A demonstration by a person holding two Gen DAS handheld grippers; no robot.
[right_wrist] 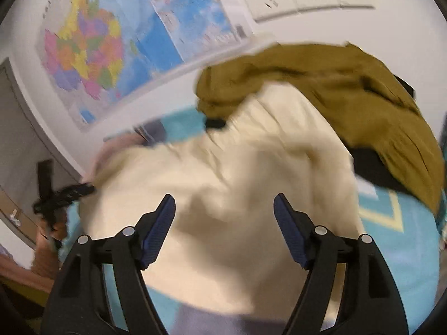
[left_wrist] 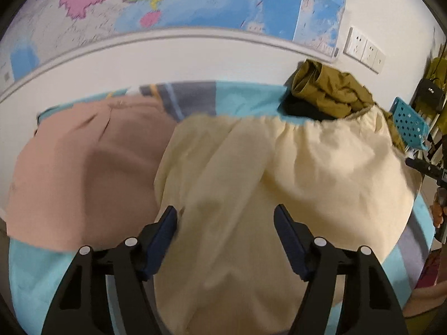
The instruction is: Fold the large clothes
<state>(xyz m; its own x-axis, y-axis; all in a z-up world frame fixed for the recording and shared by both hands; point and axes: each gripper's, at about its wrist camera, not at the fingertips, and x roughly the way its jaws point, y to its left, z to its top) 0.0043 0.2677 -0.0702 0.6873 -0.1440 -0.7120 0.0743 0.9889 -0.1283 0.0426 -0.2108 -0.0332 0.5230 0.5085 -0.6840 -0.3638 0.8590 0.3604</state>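
A cream garment (left_wrist: pixel 279 173) with a gathered elastic waistband lies spread on a light blue bedcover (left_wrist: pixel 36 276). It also fills the middle of the right wrist view (right_wrist: pixel 237 184). My left gripper (left_wrist: pixel 225 215) hovers open over its near left part, holding nothing. My right gripper (right_wrist: pixel 225 203) hovers open over the cream cloth, holding nothing. The right gripper also shows at the right edge of the left wrist view (left_wrist: pixel 427 167), and the left gripper at the left edge of the right wrist view (right_wrist: pixel 64 195).
A pink garment (left_wrist: pixel 81 173) lies left of the cream one. A crumpled olive garment (left_wrist: pixel 332 92) on something black sits at the far right, also in the right wrist view (right_wrist: pixel 349 97). A wall map (left_wrist: pixel 167 2), wall sockets (left_wrist: pixel 363 48) and a blue perforated basket (left_wrist: pixel 409 124) stand behind.
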